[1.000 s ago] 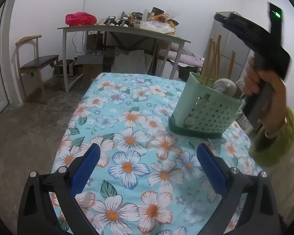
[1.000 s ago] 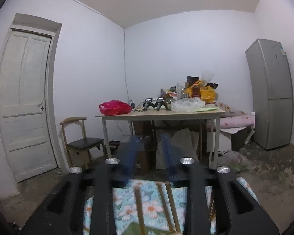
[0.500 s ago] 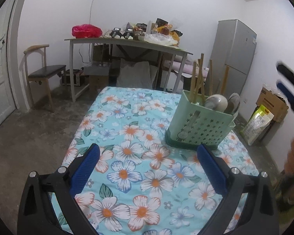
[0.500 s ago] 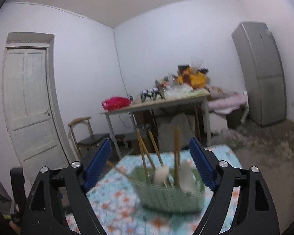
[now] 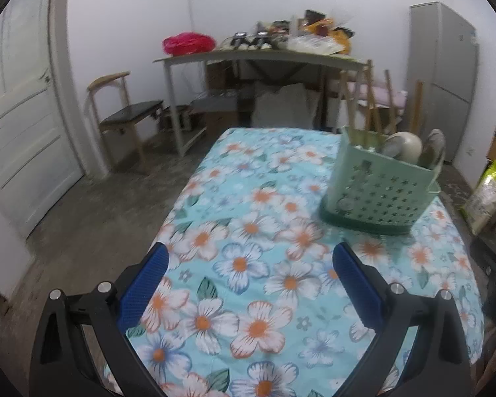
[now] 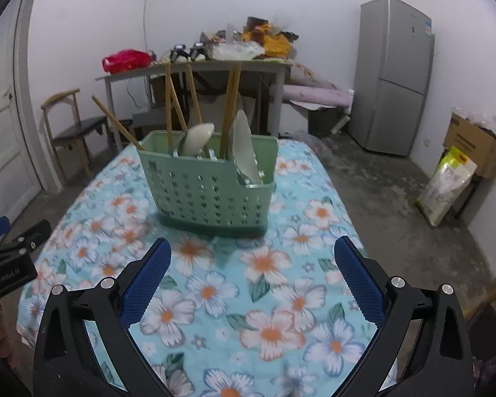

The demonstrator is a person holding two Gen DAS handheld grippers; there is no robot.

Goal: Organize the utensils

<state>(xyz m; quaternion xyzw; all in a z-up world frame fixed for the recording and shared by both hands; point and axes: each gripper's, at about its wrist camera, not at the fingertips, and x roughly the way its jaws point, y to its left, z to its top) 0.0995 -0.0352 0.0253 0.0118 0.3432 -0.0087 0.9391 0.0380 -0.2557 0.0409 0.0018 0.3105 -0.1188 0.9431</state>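
Since a second ago you have brought your right gripper down from facing the far wall, so it now looks across the flowered tablecloth at the green caddy. Both your tongs are released, jaws spread wide and empty; your left gripper hovers over the near end. Standing upright toward the table's far right corner, the caddy holds wooden chopsticks and pale spoons.
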